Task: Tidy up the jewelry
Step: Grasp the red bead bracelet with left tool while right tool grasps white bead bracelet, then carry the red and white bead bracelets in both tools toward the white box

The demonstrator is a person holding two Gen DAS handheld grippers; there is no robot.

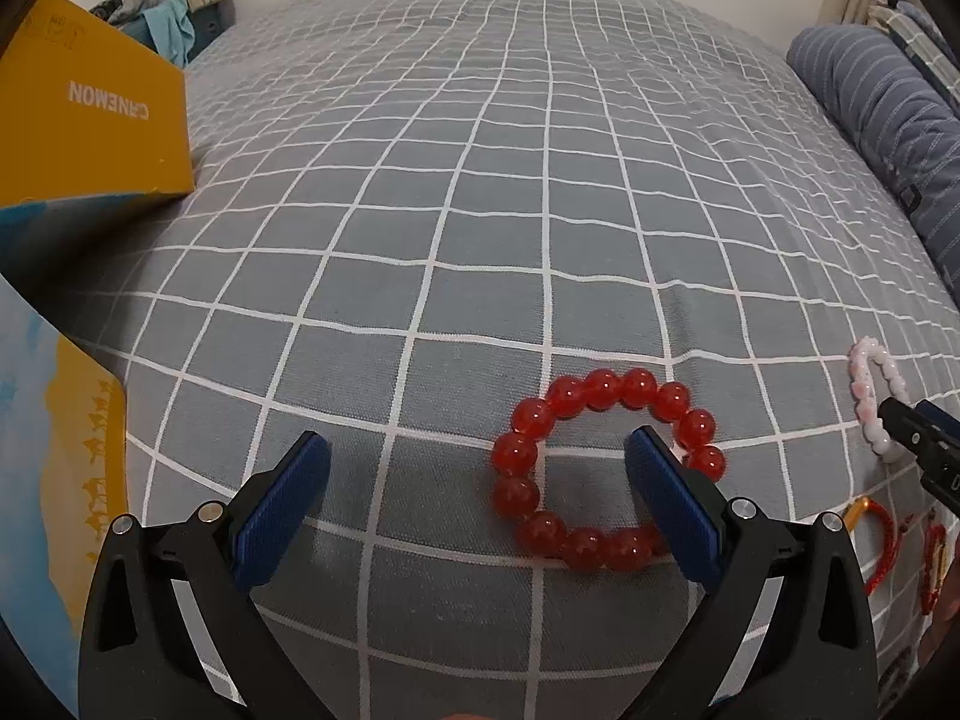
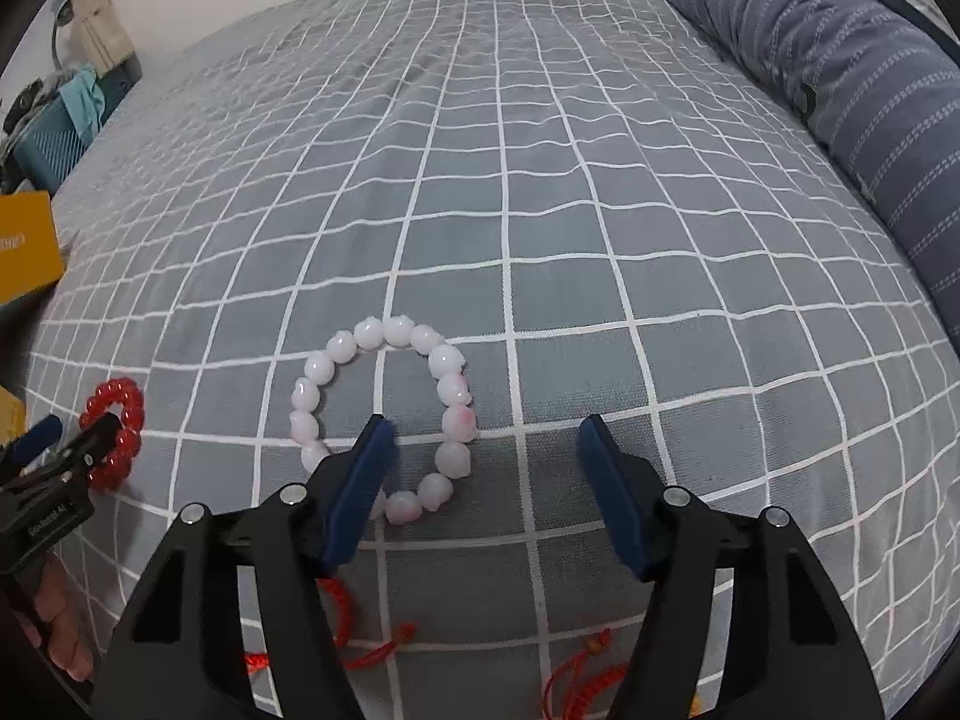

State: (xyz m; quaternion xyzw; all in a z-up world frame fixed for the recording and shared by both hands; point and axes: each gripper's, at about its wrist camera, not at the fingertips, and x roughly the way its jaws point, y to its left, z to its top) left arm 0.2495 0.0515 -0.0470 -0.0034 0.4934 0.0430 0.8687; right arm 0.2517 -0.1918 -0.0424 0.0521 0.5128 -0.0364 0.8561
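On grid-checked grey bedsheet (image 1: pixel 480 180): yellow box (image 1: pixel 90 114) lettered "CANEMON", upside down; left gripper (image 1: pixel 477 456) spread beside red bead bracelet (image 1: pixel 606 468); right gripper (image 2: pixel 486 441) spread over white-pink bead bracelet (image 2: pixel 384 414).

Left claw (image 1: pixel 477 450) agape; right claw (image 2: pixel 486 435) agape.

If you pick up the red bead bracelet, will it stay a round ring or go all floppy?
Probably floppy: the red bead bracelet is separate round beads in a slightly lopsided loop, so it should sag. The glossy beads may slip between the left gripper pads.
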